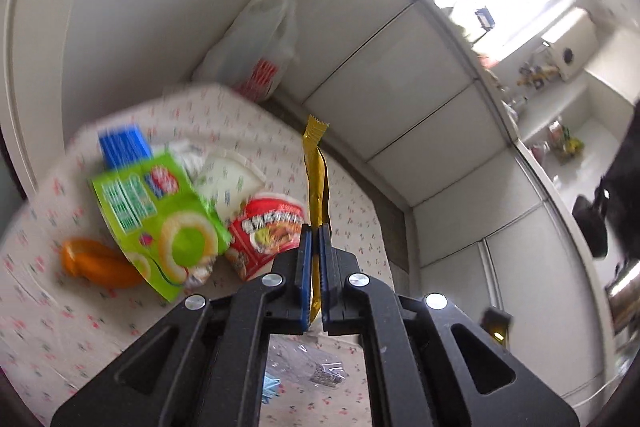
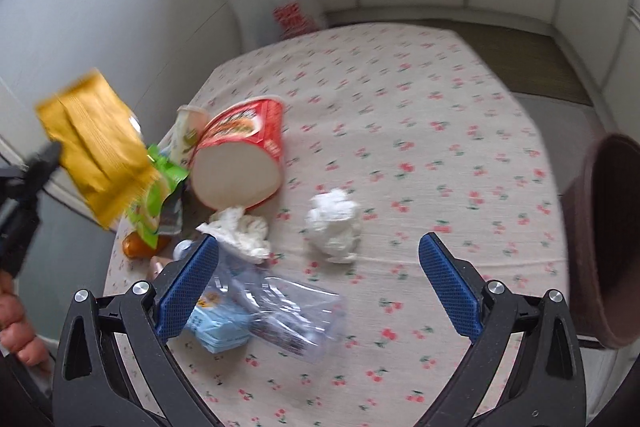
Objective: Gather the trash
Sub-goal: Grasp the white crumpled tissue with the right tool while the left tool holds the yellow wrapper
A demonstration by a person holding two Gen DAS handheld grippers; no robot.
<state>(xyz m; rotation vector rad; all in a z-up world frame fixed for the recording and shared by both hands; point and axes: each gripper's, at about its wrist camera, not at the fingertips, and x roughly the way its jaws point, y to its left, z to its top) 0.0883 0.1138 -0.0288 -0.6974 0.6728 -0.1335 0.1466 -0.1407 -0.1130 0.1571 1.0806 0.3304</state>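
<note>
Standing edge-on between the blue pads, a yellow wrapper [image 1: 316, 183] is clamped by the left gripper [image 1: 317, 239], its long axis running straight out along the fingers and its crimped end pointing away from the camera, raised above the counter [image 2: 440, 131] with the cherry-print cloth. In the right wrist view the same wrapper [image 2: 96, 143] is seen broadside at the left, held in the air over the counter's left edge by the left gripper [image 2: 48, 157]. Below it a green snack bag [image 1: 160, 219] lies on the counter, with a red noodle cup [image 2: 240, 155] on its side just beside it, its open mouth turned toward the right camera. An orange object [image 1: 96, 263] lies partly under the green bag. Two crumpled tissues [image 2: 334, 225] and a clear plastic bag [image 2: 288, 315] lie nearer the right gripper [image 2: 320, 259], whose jaws are spread wide over the cloth, holding nothing. A brown bin [image 2: 608, 239] is seen at the right edge.
</note>
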